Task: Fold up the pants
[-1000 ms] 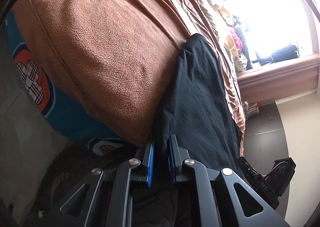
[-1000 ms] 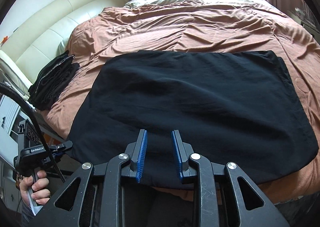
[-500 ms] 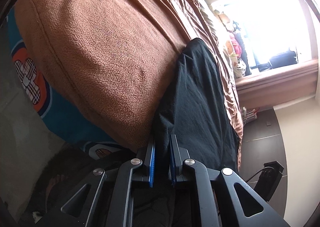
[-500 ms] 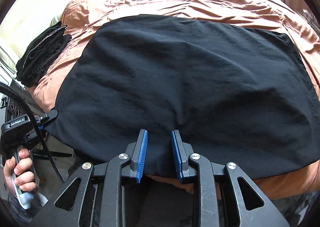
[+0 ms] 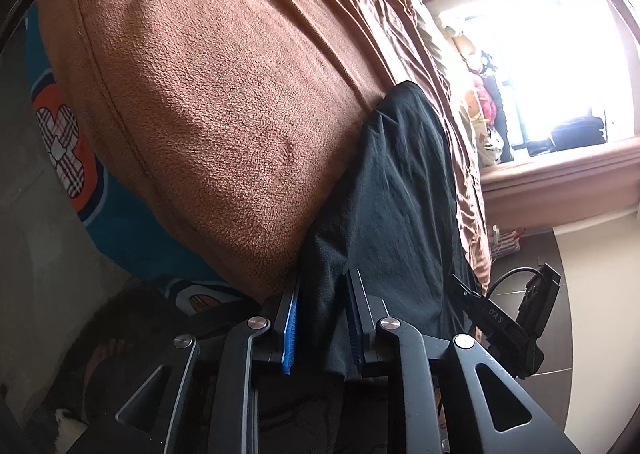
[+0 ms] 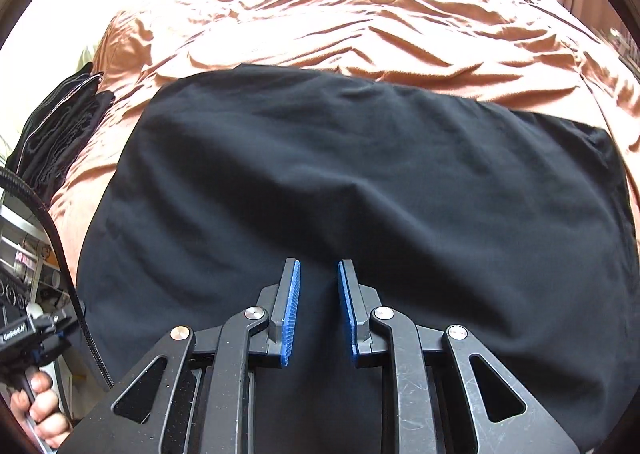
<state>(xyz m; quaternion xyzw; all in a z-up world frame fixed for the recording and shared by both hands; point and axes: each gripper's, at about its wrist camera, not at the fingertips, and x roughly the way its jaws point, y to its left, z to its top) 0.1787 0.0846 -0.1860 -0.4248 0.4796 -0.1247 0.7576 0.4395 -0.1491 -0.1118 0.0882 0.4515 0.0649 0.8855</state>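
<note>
the black pants (image 6: 360,190) lie spread flat as a wide, roughly rectangular panel across the middle of the frame on the brown bed cover (image 6: 360,26), lightly rippled, their near edge reaching the bed's front edge. in the left wrist view their corner (image 5: 384,214) hangs over that edge at lower centre.

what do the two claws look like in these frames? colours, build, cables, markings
Both are the same build: matte black linkage frames with triangular cut-outs, silver pivot pins, and two flat fingers faced with ribbed blue pads. The right claw has fine scratches on its frame. The left claw, seen from the right wrist camera, is a black handheld unit with a white label and a braided black cable. No sleeve is visible.
</note>
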